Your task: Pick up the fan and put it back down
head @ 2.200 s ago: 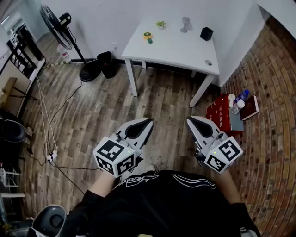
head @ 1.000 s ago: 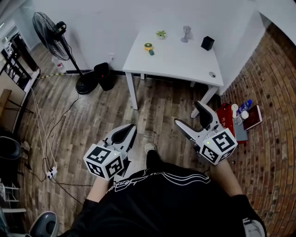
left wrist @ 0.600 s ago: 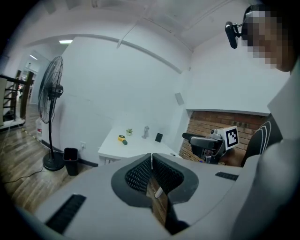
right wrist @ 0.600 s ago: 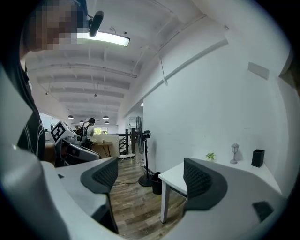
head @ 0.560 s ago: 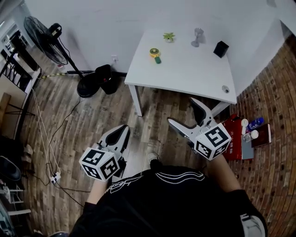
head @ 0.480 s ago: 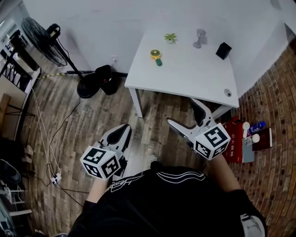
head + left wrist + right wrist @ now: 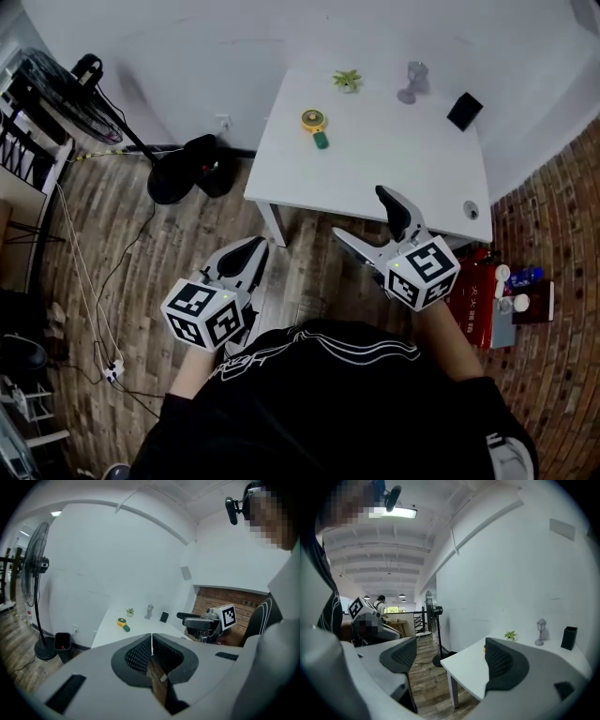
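Note:
A small yellow hand fan [image 7: 314,124] with a green handle lies on the white table [image 7: 394,150], toward its far left; it also shows in the left gripper view as the hand fan [image 7: 123,623]. My right gripper [image 7: 361,214] hovers over the table's near edge, well short of the fan. Its jaws have just been opening and stand open [image 7: 451,656] with nothing between them. My left gripper [image 7: 255,246] hangs above the wooden floor, left of the table, shut and empty [image 7: 151,637].
On the table stand a tiny potted plant [image 7: 347,80], a grey lamp figurine [image 7: 412,82] and a black box [image 7: 466,111]. A tall pedestal fan [image 7: 56,84] and a black bin [image 7: 211,159] stand at the left. Cables cross the floor; a red box with bottles [image 7: 478,291] sits at the right.
Both grippers and the person have come closer to the table. The right gripper now reaches over its near edge and its jaws have spread wider. The left gripper stays shut.

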Demonstrator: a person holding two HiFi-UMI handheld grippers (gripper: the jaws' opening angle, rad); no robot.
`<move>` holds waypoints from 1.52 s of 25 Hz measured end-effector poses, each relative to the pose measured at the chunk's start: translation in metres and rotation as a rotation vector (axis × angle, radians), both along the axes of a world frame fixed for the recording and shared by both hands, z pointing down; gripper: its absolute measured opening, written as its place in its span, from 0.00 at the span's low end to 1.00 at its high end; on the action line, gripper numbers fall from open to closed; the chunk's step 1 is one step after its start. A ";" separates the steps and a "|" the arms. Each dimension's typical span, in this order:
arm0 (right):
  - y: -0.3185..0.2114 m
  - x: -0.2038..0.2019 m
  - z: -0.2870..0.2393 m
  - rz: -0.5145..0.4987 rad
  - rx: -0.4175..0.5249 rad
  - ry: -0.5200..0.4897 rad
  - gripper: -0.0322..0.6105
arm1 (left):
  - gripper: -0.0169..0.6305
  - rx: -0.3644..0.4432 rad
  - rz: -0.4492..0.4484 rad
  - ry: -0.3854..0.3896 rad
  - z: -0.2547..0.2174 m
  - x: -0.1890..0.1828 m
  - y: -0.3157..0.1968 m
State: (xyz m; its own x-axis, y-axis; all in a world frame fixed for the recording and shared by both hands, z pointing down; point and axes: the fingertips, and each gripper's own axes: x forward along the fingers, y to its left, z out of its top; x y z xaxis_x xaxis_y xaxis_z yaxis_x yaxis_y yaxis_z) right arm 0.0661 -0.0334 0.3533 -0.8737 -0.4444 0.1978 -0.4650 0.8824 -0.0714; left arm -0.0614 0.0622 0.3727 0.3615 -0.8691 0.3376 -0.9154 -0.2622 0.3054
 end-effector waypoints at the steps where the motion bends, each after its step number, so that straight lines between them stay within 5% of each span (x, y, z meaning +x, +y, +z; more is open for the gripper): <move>1: -0.007 -0.002 0.001 0.004 -0.001 0.002 0.74 | 0.08 -0.003 -0.002 0.009 0.002 -0.003 -0.006; 17: -0.144 -0.067 0.069 0.154 -0.148 0.098 0.74 | 0.08 -0.068 0.100 0.044 0.022 -0.074 -0.146; 38: -0.298 -0.129 0.199 0.340 -0.284 0.356 0.70 | 0.08 -0.211 0.254 0.052 0.089 -0.160 -0.308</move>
State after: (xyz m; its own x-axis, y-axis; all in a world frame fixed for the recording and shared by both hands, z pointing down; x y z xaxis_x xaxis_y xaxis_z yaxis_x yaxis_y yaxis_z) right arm -0.0627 -0.3311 0.5528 -0.5486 -0.5753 0.6067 -0.7583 0.6480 -0.0712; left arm -0.2216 -0.2457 0.4613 0.5792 -0.6618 0.4760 -0.8106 -0.4059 0.4221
